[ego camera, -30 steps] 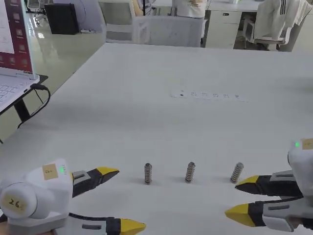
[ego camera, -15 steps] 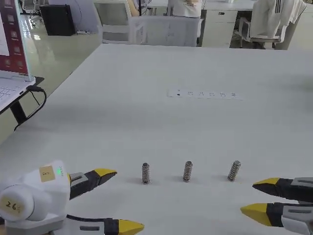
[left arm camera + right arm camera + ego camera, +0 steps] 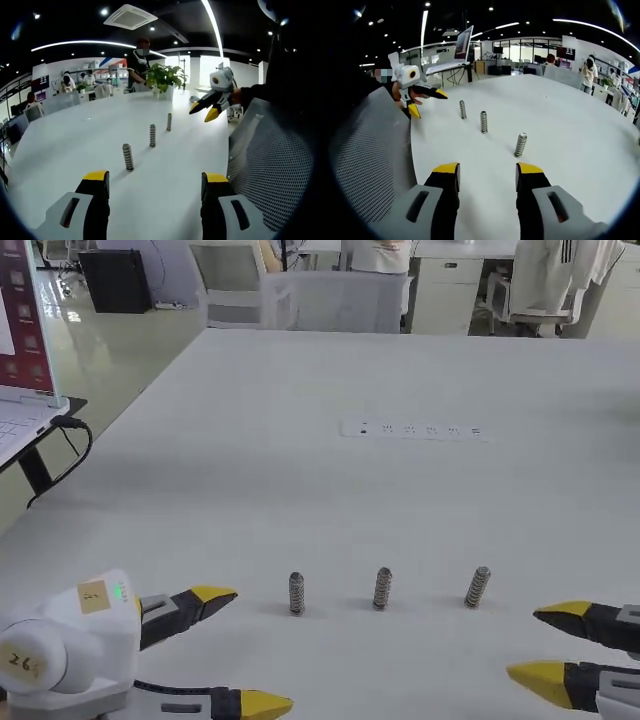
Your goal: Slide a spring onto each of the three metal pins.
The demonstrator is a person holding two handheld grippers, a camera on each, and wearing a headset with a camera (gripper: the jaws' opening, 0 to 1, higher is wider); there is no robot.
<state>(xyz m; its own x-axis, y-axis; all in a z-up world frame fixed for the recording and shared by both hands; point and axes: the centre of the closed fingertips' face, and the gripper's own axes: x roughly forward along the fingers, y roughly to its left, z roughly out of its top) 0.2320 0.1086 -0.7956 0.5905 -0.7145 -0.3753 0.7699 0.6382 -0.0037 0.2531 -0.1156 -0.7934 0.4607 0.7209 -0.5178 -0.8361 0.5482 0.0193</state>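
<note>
Left tongs [image 3: 250, 648] gaping wide, nothing between the yellow tips! Right tongs [image 3: 530, 643] spread open too, and just as empty. Both hover low over the white tabletop [image 3: 300, 470], one on either side of the middle spring [image 3: 382, 588] and nearer the person than it. It stands upright, the left-hand spring [image 3: 296, 594] beside it toward the left tongs, the right-hand spring [image 3: 477, 587], slightly tilted, toward the right tongs. All three are apart in a row. Well beyond the middle spring lies a white power strip [image 3: 410, 429], and far off to its left is a laptop [image 3: 20, 360].
</note>
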